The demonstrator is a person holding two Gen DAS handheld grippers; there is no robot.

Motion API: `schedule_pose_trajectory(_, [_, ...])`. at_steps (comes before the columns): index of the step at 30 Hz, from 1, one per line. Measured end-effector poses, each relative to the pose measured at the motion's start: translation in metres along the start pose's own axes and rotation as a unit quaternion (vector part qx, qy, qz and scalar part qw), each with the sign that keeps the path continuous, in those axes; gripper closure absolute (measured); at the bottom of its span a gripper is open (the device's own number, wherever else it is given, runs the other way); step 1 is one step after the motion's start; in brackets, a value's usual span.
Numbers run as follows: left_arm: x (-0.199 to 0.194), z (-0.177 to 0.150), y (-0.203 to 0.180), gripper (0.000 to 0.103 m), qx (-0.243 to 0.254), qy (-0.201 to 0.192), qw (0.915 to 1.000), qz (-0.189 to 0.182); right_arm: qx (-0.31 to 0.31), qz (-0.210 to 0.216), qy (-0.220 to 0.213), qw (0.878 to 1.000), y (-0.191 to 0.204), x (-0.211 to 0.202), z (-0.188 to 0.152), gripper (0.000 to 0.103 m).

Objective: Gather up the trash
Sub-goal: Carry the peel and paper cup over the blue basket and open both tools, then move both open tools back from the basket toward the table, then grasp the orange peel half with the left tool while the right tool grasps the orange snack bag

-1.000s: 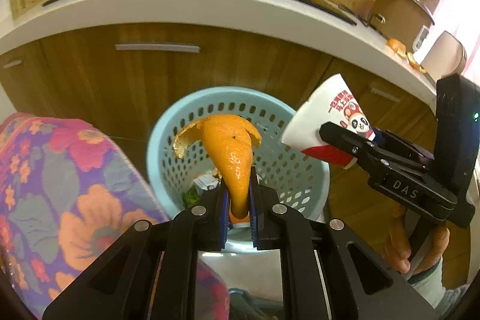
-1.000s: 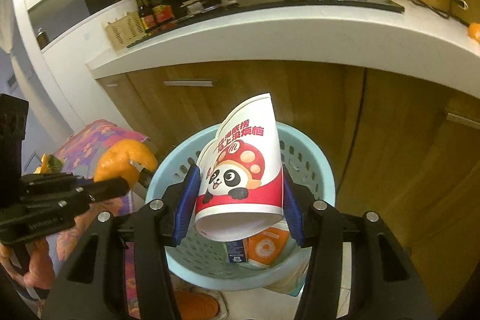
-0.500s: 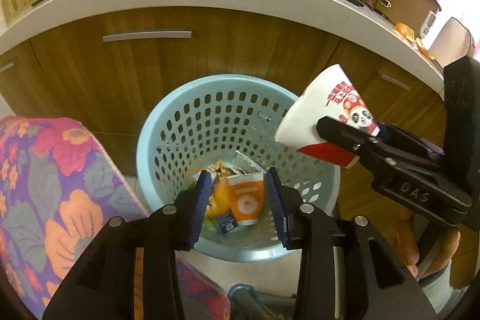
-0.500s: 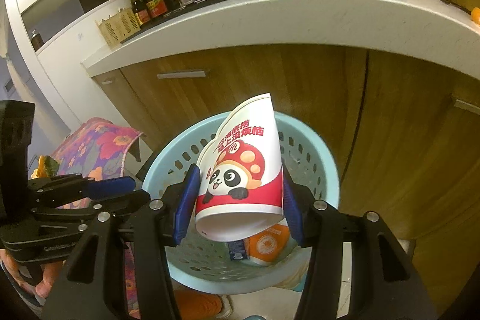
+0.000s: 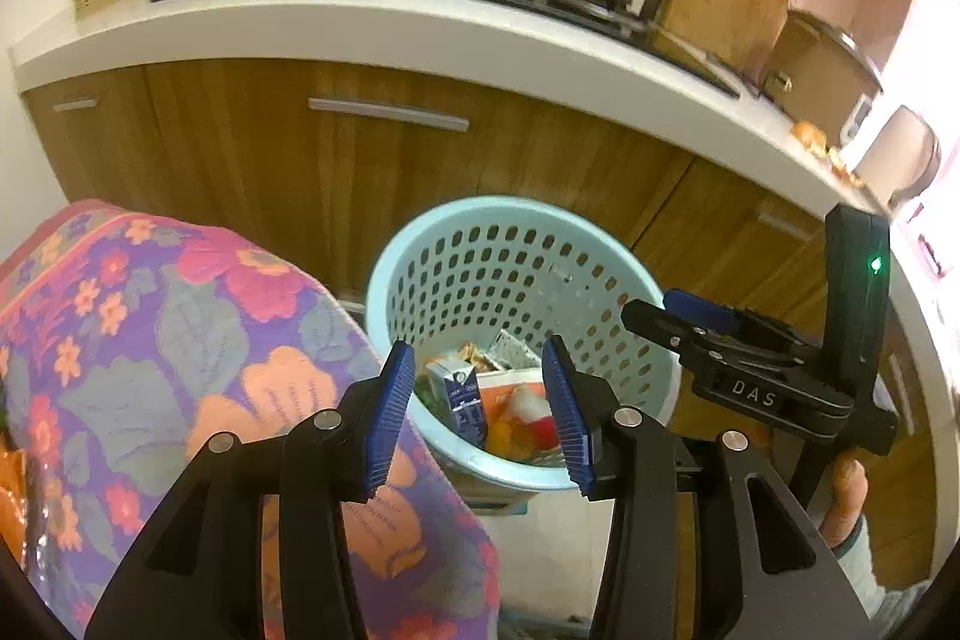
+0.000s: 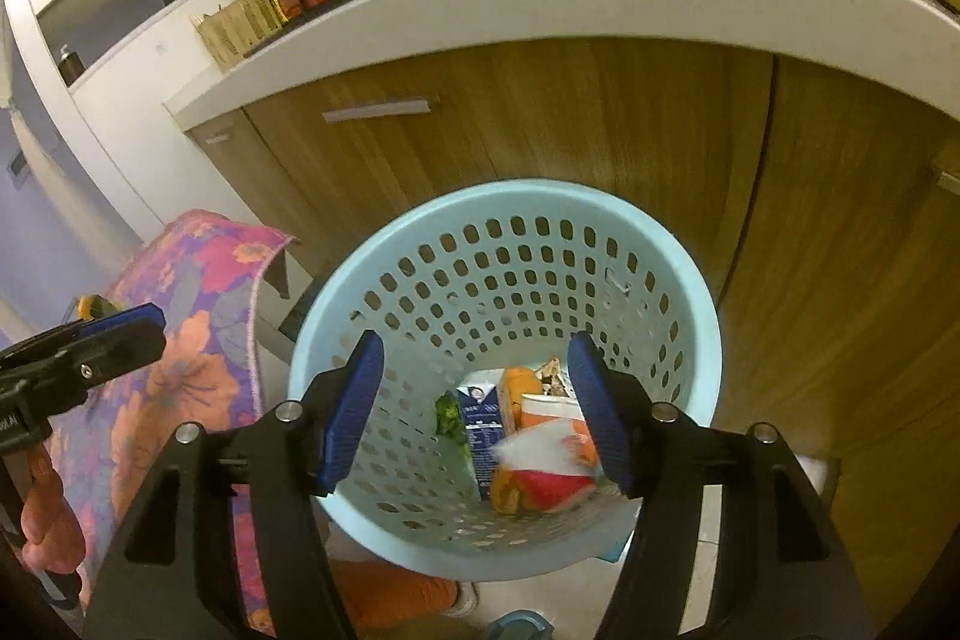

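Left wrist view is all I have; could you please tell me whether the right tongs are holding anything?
Observer: No, the right tongs stand wide open with nothing between them.
Operator: Thank you. What is the red and white thing half hidden in the basket?
Observer: It looks like a paper cup, blurred, inside the blue basket beside a milk carton.
Operator: Is anything under the basket?
Observer: Something orange, maybe fabric, shows just below its near rim.

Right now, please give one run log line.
left hand-held gripper: open | right hand-held gripper: open | paper cup: in basket
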State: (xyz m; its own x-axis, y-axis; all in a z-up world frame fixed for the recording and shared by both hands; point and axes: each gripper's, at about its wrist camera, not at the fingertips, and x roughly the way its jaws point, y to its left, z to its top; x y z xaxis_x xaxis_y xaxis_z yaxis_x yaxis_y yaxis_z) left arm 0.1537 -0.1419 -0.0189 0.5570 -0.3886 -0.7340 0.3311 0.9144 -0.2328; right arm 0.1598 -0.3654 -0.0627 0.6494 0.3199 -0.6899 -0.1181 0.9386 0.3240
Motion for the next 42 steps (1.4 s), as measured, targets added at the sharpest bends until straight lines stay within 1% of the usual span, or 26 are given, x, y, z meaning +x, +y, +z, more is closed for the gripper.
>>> schedule_pose_trajectory(4, [-0.019,-0.003,0.002,0.06,-0.003,-0.017,0.9998,0.004,-0.014,0.012,-0.01,1.0,0.014,-0.012,0.002,0.043])
schedule_pose_trajectory(9, [-0.051,-0.006,0.009,0.06,-0.011,-0.047,0.9988,0.01,-0.051,0.033,-0.019,0.998,0.047,-0.024,0.003,0.043])
schedule_pose_trajectory(12, [-0.075,-0.009,0.022,0.06,-0.022,-0.07,0.9972,0.016,-0.074,0.045,-0.019,0.996,0.073,-0.026,0.004,0.043])
schedule_pose_trajectory(15, [-0.102,-0.014,0.041,0.06,-0.037,-0.096,0.9943,0.029,-0.096,0.062,-0.016,0.993,0.1,-0.024,0.004,0.043])
schedule_pose_trajectory(19, [-0.138,-0.024,0.076,0.057,-0.06,-0.128,0.988,0.063,-0.132,0.091,-0.007,0.987,0.146,-0.019,0.002,0.043])
schedule_pose_trajectory(23, [-0.176,-0.04,0.124,0.054,-0.105,-0.157,0.9767,0.101,-0.181,0.122,0.002,0.976,0.204,-0.014,-0.003,0.043])
schedule_pose_trajectory(24, [-0.187,-0.047,0.14,0.054,-0.125,-0.165,0.9706,0.124,-0.196,0.13,0.005,0.972,0.222,-0.011,-0.005,0.043])
schedule_pose_trajectory(25, [-0.195,-0.051,0.151,0.054,-0.136,-0.17,0.9632,0.158,-0.209,0.138,0.009,0.968,0.238,-0.008,-0.007,0.043])
schedule_pose_trajectory(26, [-0.202,-0.055,0.159,0.054,-0.143,-0.176,0.9528,0.202,-0.219,0.145,0.014,0.965,0.251,-0.005,-0.01,0.043])
schedule_pose_trajectory(27, [-0.209,-0.061,0.173,0.054,-0.153,-0.177,0.9379,0.256,-0.231,0.153,0.021,0.961,0.269,0.001,-0.013,0.043])
schedule_pose_trajectory(28, [-0.213,-0.064,0.181,0.054,-0.16,-0.175,0.9323,0.273,-0.241,0.158,0.027,0.957,0.284,0.006,-0.015,0.043])
schedule_pose_trajectory(31, [-0.218,-0.076,0.217,0.053,-0.191,-0.168,0.9238,0.286,-0.269,0.176,0.042,0.946,0.322,0.023,-0.022,0.043])
schedule_pose_trajectory(33, [-0.214,-0.082,0.242,0.052,-0.217,-0.161,0.9186,0.289,-0.28,0.185,0.057,0.94,0.346,0.038,-0.025,0.043])
schedule_pose_trajectory(35, [-0.207,-0.086,0.264,0.052,-0.239,-0.158,0.9165,0.28,-0.286,0.192,0.066,0.937,0.362,0.053,-0.028,0.043])
schedule_pose_trajectory(37, [-0.198,-0.09,0.284,0.052,-0.262,-0.156,0.9154,0.263,-0.294,0.197,0.058,0.934,0.377,0.067,-0.031,0.043])
schedule_pose_trajectory(39, [-0.185,-0.094,0.299,0.052,-0.283,-0.157,0.9136,0.247,-0.292,0.211,0.048,0.932,0.384,0.077,-0.035,0.043])
schedule_pose_trajectory(42, [-0.17,-0.097,0.308,0.052,-0.289,-0.156,0.9142,0.237,-0.298,0.21,0.049,0.93,0.389,0.09,-0.041,0.043])
